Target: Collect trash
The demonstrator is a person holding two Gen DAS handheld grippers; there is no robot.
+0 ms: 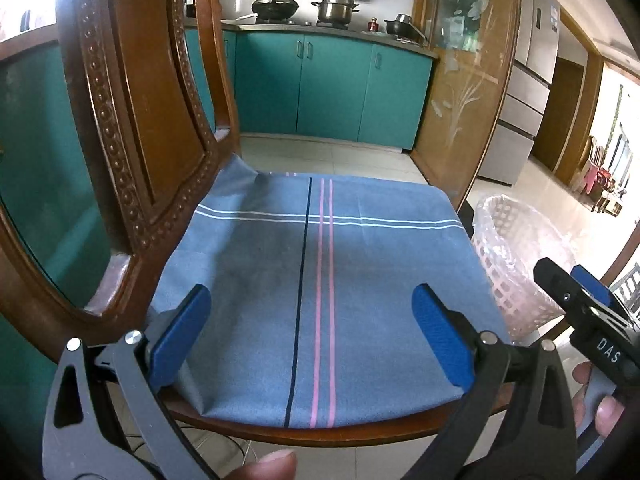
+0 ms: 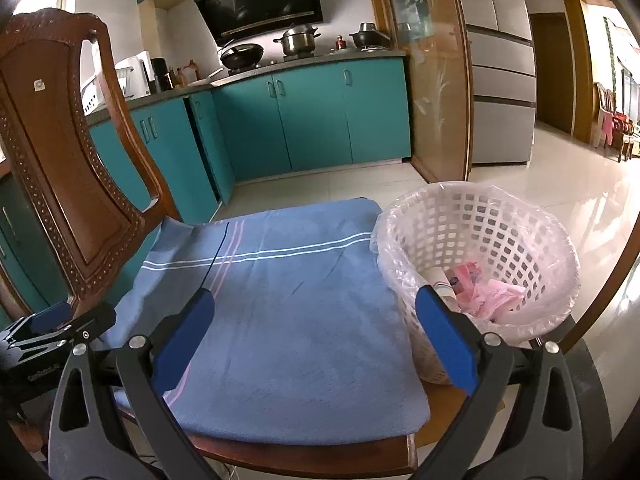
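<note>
one basket (image 2: 476, 248) – two open grippers (image 1: 310, 334) (image 2: 314, 334)

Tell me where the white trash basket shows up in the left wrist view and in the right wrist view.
Left wrist: white trash basket at right edge, beside the blue cloth.
Right wrist: basket right of centre, pink trash inside.
Shared landmark: steel pot on the stove.

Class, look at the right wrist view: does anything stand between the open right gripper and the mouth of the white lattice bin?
Nothing visible does. The right gripper hangs open and empty over the blue striped cloth, and the bag-lined white lattice bin beside the chair is uncovered, with pink wrappers already inside.
</note>
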